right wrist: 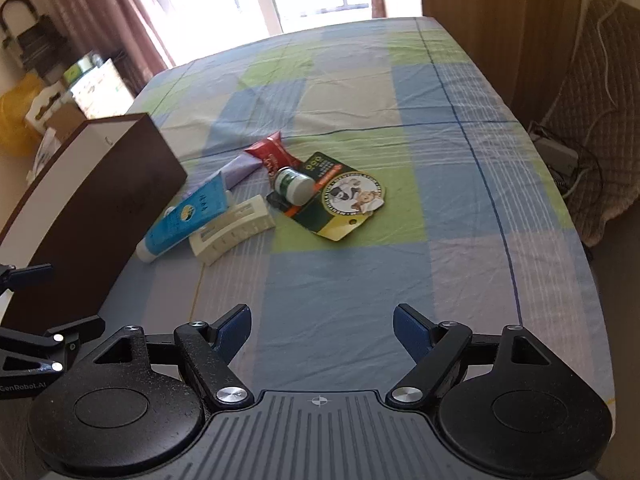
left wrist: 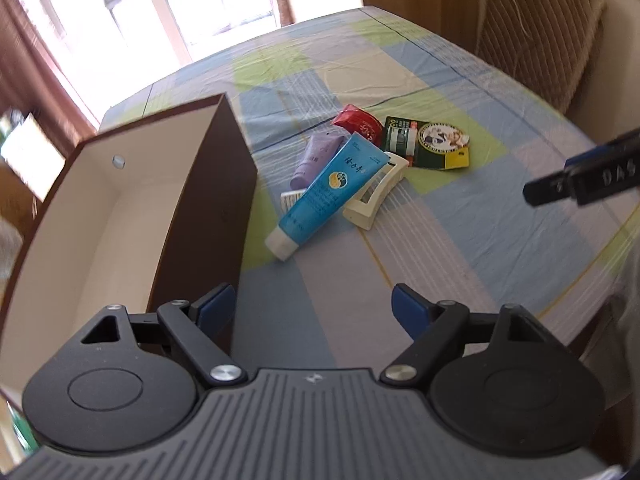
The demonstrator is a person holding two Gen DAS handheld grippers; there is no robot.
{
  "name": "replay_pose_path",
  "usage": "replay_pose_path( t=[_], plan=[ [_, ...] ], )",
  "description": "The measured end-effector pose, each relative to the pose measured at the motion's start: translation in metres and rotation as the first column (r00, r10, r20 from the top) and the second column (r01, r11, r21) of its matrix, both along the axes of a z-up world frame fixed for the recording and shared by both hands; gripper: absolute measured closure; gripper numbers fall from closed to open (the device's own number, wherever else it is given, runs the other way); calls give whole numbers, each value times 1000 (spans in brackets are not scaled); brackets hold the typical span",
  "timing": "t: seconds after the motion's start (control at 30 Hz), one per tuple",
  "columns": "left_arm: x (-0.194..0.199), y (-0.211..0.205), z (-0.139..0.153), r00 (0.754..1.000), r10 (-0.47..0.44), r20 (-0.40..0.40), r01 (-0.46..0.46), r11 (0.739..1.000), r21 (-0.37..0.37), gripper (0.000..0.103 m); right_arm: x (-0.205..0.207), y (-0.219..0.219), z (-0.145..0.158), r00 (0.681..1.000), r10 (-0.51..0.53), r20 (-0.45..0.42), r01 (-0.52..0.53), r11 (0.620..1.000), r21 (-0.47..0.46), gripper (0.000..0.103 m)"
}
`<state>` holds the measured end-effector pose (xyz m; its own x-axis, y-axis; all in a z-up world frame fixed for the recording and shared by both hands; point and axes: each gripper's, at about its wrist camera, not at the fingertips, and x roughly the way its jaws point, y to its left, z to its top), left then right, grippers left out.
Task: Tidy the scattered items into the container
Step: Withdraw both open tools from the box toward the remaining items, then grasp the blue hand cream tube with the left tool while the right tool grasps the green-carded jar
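Start with the blue tube, nearest the box.

Both your left hand-held gripper (left wrist: 310,308) and right hand-held gripper (right wrist: 322,326) hang wide apart and empty above the bed (right wrist: 460,240). The box (left wrist: 120,216) stands empty at the left; the pile lies just beside it. The blue tube (left wrist: 324,196) rests across the purple tube (left wrist: 316,156) and touches the cream hair clip (left wrist: 376,192), so grip across its middle and lift straight up.

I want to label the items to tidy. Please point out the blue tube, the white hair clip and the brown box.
blue tube (left wrist: 326,196), left wrist view, middle of its body
white hair clip (right wrist: 234,230), right wrist view, its top side
brown box (left wrist: 208,216), left wrist view, its outer wall
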<state>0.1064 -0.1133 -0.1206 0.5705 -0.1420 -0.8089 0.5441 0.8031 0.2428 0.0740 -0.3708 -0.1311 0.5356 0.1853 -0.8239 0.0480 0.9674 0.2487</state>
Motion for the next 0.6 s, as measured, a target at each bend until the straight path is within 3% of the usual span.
replay_pose_path(
  t=[0.13, 0.3, 0.47, 0.6],
  plan=[
    [21, -18, -17, 996, -90, 27, 86, 990, 111, 31, 2, -13, -10, 999, -52, 0, 52, 998, 41, 19],
    [50, -32, -40, 990, -136, 43, 125, 971, 203, 40, 5, -24, -21, 996, -93, -11, 94, 994, 58, 19],
    [71, -40, -62, 989, -143, 26, 133, 964, 231, 46, 5, -40, -30, 987, -153, -38, 156, 984, 88, 19],
    [82, -44, -75, 991, -130, 16, 123, 965, 230, 68, 5, -45, -30, 985, -168, -33, 170, 981, 89, 19]
  ],
)
